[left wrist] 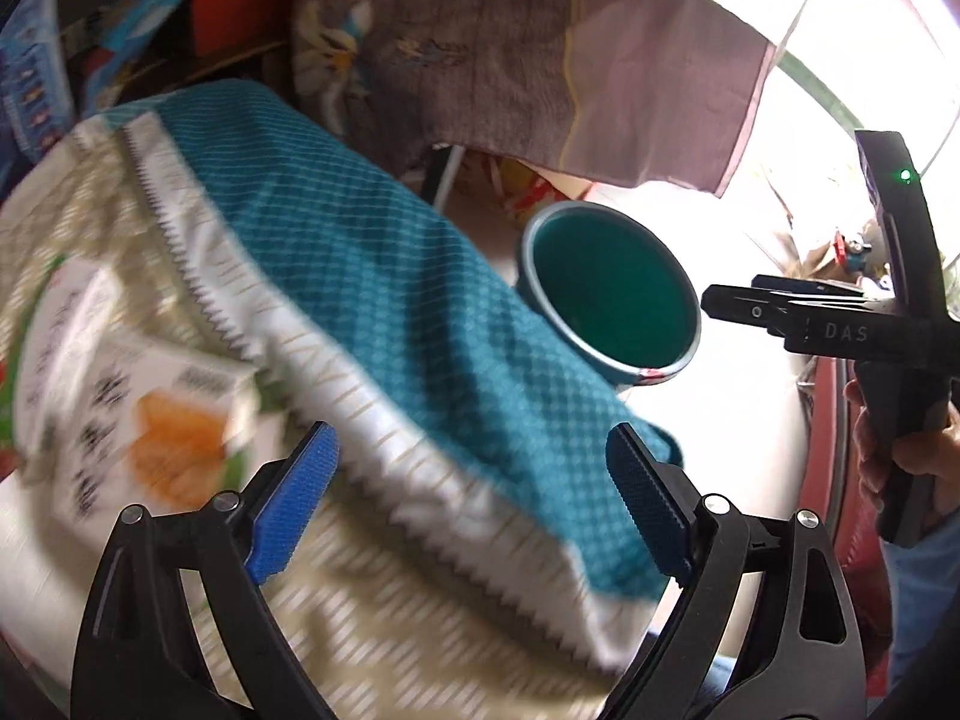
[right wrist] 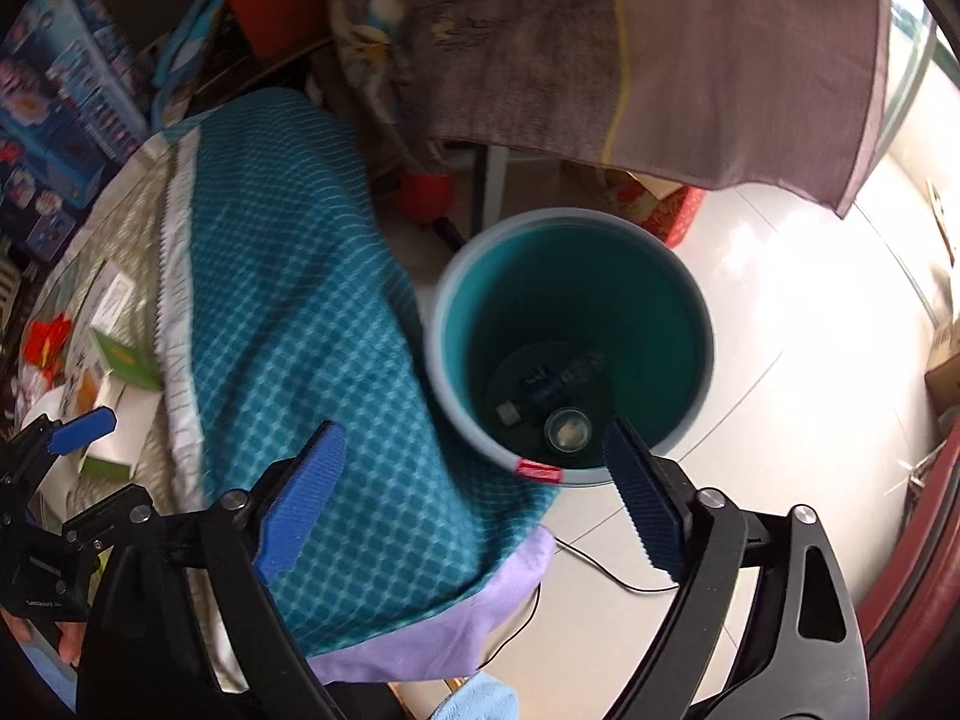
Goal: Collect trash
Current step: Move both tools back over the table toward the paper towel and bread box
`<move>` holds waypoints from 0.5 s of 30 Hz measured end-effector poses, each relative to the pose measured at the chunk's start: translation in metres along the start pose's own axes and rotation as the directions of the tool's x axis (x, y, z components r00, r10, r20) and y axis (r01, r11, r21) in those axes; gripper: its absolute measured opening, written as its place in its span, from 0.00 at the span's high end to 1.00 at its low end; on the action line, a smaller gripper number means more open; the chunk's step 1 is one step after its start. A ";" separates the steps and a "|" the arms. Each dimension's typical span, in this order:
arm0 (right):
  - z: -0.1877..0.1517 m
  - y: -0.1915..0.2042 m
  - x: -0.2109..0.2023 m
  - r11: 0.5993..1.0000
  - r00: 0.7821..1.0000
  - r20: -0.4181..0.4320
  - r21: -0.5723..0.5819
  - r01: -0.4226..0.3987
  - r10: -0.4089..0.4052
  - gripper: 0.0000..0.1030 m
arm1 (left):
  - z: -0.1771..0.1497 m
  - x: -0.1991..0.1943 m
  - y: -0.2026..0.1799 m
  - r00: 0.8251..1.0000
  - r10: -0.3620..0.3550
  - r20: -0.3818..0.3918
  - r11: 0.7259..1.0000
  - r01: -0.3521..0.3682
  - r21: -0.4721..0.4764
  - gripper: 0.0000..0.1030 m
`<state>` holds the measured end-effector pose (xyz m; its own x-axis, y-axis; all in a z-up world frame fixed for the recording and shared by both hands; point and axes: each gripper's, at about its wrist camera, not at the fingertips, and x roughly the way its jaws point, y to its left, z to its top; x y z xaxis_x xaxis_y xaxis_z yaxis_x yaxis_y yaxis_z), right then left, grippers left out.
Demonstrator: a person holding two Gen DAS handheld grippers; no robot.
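A teal waste bin with a grey rim stands on the floor beside the table. At its bottom lie a dark wrapper and a small round cup. My right gripper hangs above the bin's near rim and the table corner, open, with nothing between its blue pads. My left gripper is open and empty over the cloth-covered table. Small cartons, one with an orange picture, lie blurred on the table to its left. In the left wrist view the bin sits beyond the table and the right gripper shows at the right, held by a hand.
A teal checked cloth over a beige one covers the table. A grey-brown cloth hangs above the bin. A thin black cable lies on the white tiled floor. Stacked printed boxes stand at the far left, and a dark red frame edges the right.
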<state>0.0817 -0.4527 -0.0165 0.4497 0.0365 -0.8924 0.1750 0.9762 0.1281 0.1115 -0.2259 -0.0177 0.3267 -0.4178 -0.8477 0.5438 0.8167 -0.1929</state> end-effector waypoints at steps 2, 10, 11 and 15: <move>-0.003 0.022 -0.007 0.999 1.000 0.002 -0.044 -0.018 0.018 0.17 | -0.013 -0.017 0.013 1.000 0.019 0.018 1.000 -0.018 -0.020 0.11; -0.020 0.108 -0.003 0.975 0.997 -0.037 -0.208 -0.078 0.071 0.16 | -0.062 -0.066 0.075 0.992 0.119 0.042 0.984 -0.113 -0.142 0.09; -0.023 0.118 -0.002 0.971 0.996 -0.045 -0.224 -0.084 0.076 0.16 | -0.068 -0.070 0.082 0.990 0.134 0.039 0.980 -0.127 -0.153 0.09; -0.035 0.155 0.006 0.948 0.993 -0.074 -0.299 -0.112 0.094 0.16 | -0.095 -0.086 0.113 0.984 0.177 0.030 0.964 -0.167 -0.206 0.09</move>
<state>0.0806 -0.2932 -0.0174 0.3977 0.1438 -0.9062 -0.1461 0.9850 0.0922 0.0713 -0.0598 -0.0134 0.4410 -0.2788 -0.8531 0.3110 0.9391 -0.1461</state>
